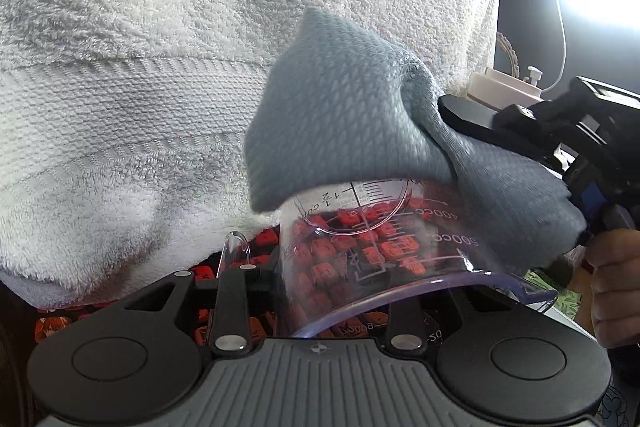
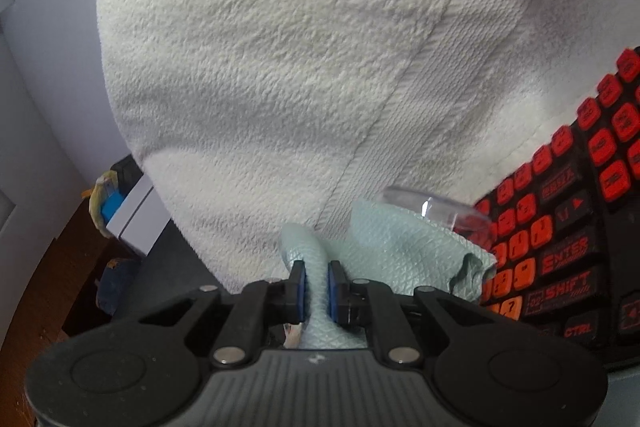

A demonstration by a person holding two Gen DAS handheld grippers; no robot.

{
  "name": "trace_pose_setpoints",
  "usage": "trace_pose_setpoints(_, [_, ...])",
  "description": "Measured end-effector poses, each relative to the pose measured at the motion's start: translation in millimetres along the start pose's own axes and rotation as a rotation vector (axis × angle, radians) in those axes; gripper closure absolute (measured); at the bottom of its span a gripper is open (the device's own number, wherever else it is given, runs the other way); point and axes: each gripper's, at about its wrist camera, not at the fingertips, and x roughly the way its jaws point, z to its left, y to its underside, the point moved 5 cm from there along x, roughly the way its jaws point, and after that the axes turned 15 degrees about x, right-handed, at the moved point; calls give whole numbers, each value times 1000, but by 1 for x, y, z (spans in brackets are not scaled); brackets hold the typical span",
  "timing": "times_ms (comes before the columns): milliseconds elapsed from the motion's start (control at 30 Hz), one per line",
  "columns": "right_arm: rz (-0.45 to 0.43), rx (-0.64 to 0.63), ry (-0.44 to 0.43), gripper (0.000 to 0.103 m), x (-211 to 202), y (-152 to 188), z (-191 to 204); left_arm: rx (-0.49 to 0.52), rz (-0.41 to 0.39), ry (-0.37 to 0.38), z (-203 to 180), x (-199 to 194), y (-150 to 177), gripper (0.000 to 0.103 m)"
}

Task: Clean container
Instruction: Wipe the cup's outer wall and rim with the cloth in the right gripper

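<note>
The clear measuring cup (image 1: 384, 251) carries printed scale marks; "400cc" and "500cc" read along its wall, with smaller figures too blurred to make out. Behind it lies a black keyboard (image 2: 568, 227) with red keys, marked "ENTER", "SHIFT" and "CTRL". The left gripper (image 1: 320, 287) holds the cup, which fills the view from 5 to 7 o'clock; whether its jaws press the wall cannot be told, since the cup hides them. The right gripper (image 2: 317, 291) has its jaws nearly together, pinching a fold of grey-blue cloth (image 1: 340, 131) between blue pads (image 2: 301, 293). The cloth drapes over the cup's far end, at the left view's centre. A white towel (image 1: 160, 67) fills the background from 9 to 1 o'clock.
</note>
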Motion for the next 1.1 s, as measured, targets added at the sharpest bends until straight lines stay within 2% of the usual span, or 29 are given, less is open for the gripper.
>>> trace_pose_setpoints(167, [-10,48,-12,93,0,-3,-4,-1,0,1,1,-1,0,72])
trace_pose_setpoints(433, [140,-60,-6,93,20,30,9,-2,-1,2,3,-1,1,72])
trace_pose_setpoints(533, [154,-115,6,93,21,36,15,-1,-1,2,4,-1,1,72])
trace_pose_setpoints(667, [133,-102,10,94,17,28,13,-1,-1,2,6,-2,1,72])
trace_pose_setpoints(933, [-17,9,6,94,0,-2,0,-1,-2,2,8,-3,0,71])
trace_pose_setpoints(1100, [-8,15,3,94,2,-1,-1,-3,-2,4,9,-5,2,72])
